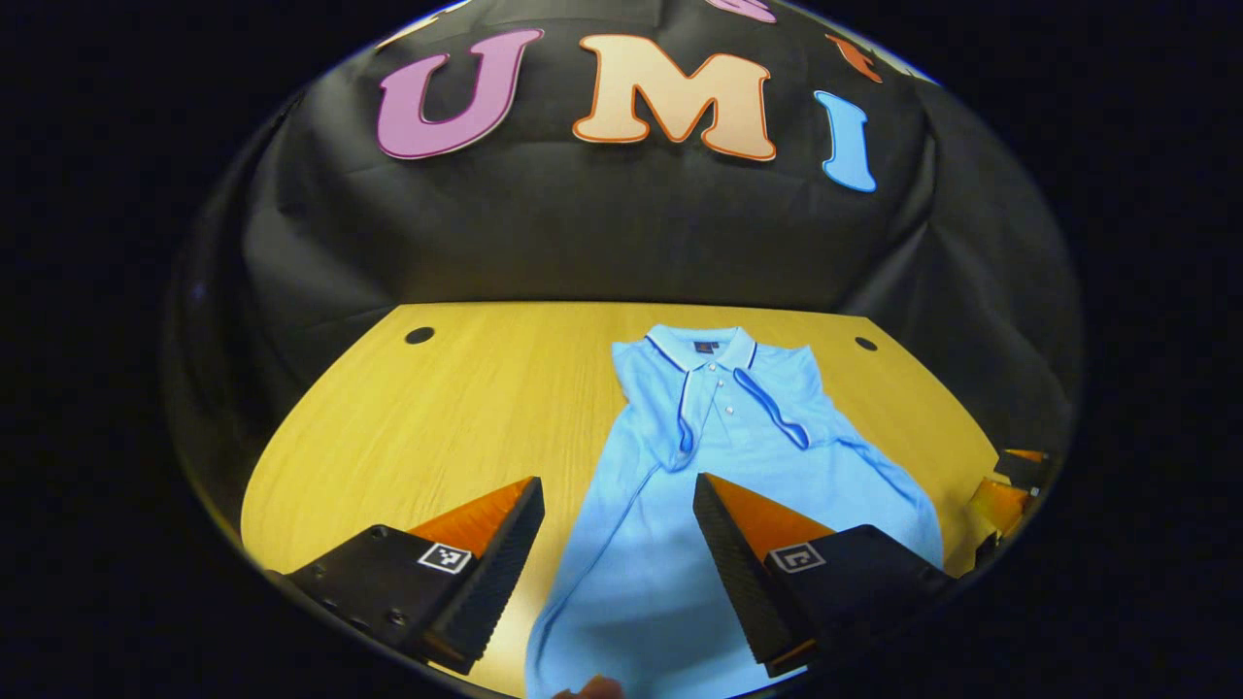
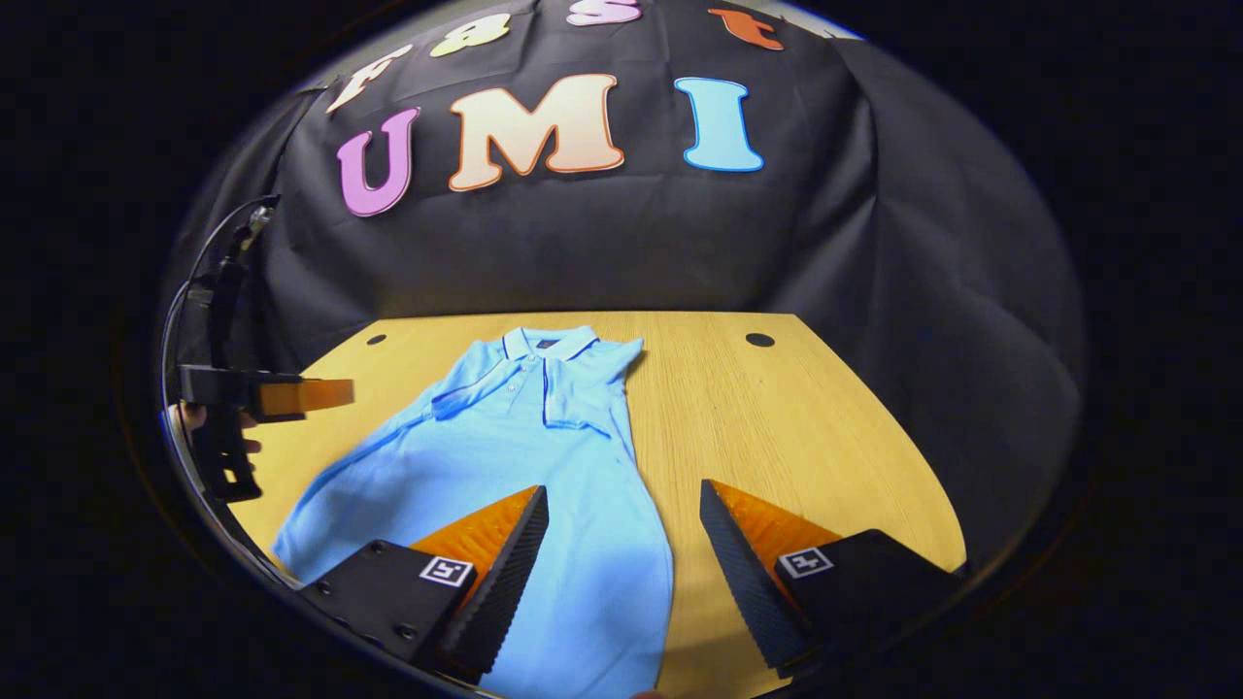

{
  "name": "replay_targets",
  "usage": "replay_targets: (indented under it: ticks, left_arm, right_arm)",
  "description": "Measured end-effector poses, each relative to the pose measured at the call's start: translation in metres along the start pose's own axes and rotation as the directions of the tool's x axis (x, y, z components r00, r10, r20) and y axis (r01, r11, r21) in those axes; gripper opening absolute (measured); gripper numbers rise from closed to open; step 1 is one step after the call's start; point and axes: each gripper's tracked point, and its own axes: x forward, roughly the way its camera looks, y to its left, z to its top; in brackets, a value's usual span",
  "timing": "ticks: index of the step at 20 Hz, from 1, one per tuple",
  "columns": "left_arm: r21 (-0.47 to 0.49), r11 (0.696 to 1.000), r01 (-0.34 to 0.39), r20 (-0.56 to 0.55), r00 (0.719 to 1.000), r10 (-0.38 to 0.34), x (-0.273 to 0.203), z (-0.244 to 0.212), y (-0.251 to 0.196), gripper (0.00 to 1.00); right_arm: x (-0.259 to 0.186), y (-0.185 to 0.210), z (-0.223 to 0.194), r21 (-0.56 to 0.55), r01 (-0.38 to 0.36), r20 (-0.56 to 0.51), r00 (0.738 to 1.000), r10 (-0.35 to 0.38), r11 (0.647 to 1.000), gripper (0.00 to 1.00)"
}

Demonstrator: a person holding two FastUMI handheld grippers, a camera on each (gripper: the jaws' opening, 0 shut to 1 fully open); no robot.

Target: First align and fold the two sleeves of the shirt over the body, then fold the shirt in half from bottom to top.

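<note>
1. Shirt (image 1: 738,466): light blue polo, lying flat on the tabletop, collar (image 1: 701,347) toward the far edge, hem toward the near edge. Both sleeves are folded in over the chest; their dark-trimmed cuffs lie beside the button placket.
2. Same shirt in the right gripper view (image 2: 544,466): body runs from the collar near the far edge down to the near edge.
3. Left gripper (image 1: 619,500): jaws wide apart, holding nothing, raised above the lower body of the shirt. The shirt's side edge passes between the two fingers; one finger stands over bare wood, the other over cloth.
4. Right gripper (image 2: 623,505): jaws wide apart, holding nothing. The shirt's other side edge runs between the fingers; one finger is over cloth, the other over bare wood.
5. Left gripper seen farther off (image 2: 291,396), held by a hand (image 2: 199,427) near the tabletop's side edge.
6. Tabletop (image 2: 816,437): pale wood, a small dark hole (image 2: 759,340) near each far corner.
</note>
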Motion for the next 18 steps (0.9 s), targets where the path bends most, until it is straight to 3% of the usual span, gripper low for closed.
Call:
replay_targets:
  ticks: [6, 9, 12, 18]
  left_arm:
    - [0.108, 0.990, -0.091, -0.106, 0.989, 0.103, -0.069, -0.093, 0.034, 0.95]
    - [0.111, 0.990, -0.087, -0.147, 0.984, 0.103, -0.085, -0.131, 0.034, 0.94]
    - [0.093, 0.993, -0.067, -0.172, 0.982, 0.082, -0.092, -0.152, 0.027, 0.96]
    - [0.129, 0.989, -0.073, -0.174, 0.980, 0.095, -0.089, -0.171, 0.026, 0.96]
  right_arm:
    - [-0.048, 0.003, -0.062, -0.001, 0.009, -0.071, 0.997, -0.009, 1.000, 0.98]
    - [-0.066, 0.005, -0.086, -0.041, 0.013, -0.106, 0.994, -0.017, 0.999, 0.94]
    - [-0.077, 0.009, -0.106, -0.037, 0.009, -0.140, 0.990, -0.014, 0.999, 0.98]
    - [-0.084, 0.009, -0.138, -0.052, 0.040, -0.212, 0.976, -0.050, 0.998, 0.94]
